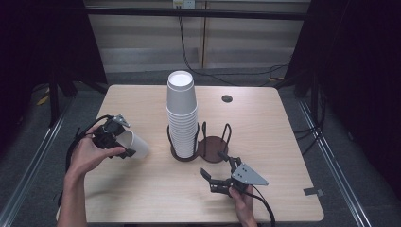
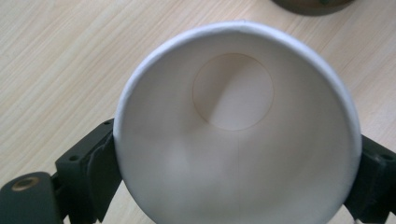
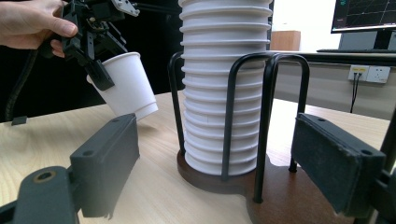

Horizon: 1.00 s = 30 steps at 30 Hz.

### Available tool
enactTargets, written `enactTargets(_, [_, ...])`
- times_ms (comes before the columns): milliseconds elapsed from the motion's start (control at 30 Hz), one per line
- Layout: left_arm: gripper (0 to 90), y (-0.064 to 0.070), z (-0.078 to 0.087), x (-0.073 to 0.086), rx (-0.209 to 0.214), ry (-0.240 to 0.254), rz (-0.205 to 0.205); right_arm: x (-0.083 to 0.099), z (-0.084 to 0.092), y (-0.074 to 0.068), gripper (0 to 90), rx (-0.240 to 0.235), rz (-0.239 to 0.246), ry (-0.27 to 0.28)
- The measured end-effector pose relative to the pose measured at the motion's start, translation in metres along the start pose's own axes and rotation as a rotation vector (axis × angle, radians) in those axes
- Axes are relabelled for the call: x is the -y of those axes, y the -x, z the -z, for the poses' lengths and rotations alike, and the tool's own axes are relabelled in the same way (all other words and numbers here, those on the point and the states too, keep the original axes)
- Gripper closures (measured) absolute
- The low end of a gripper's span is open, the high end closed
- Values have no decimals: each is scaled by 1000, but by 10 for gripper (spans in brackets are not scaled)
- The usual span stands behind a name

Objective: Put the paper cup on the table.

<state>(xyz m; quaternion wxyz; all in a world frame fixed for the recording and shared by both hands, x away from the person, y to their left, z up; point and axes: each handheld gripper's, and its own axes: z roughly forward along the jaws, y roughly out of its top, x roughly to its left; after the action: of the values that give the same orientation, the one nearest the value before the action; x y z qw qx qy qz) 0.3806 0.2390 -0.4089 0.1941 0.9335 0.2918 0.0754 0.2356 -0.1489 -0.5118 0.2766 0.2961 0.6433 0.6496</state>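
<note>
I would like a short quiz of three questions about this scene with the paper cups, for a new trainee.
1. True or false: the left tool grips a single paper cup by its rim.
2. Which compartment of the cup holder holds the cup stack? A) the one on the left in the high view B) the one on the right in the high view
3. Fill in: the jaws of the right tool stand ____ with nothing between them.

Key:
1. True; the cup is tilted above the table.
2. A
3. open
</note>
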Motion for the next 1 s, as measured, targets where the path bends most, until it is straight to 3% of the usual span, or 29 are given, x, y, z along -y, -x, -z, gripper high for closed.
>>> enactTargets(233, [85, -1, -9, -6, 9, -65, -19, 0, 0, 0, 144, 1, 3, 0])
enactTargets(800, [61, 4, -19, -16, -7, -39, -46, 0, 1, 0, 138, 1, 1, -2])
enactTargets(1000, [57, 2, -23, -16, 5, -7, -12, 0, 1, 0, 138, 1, 1, -2])
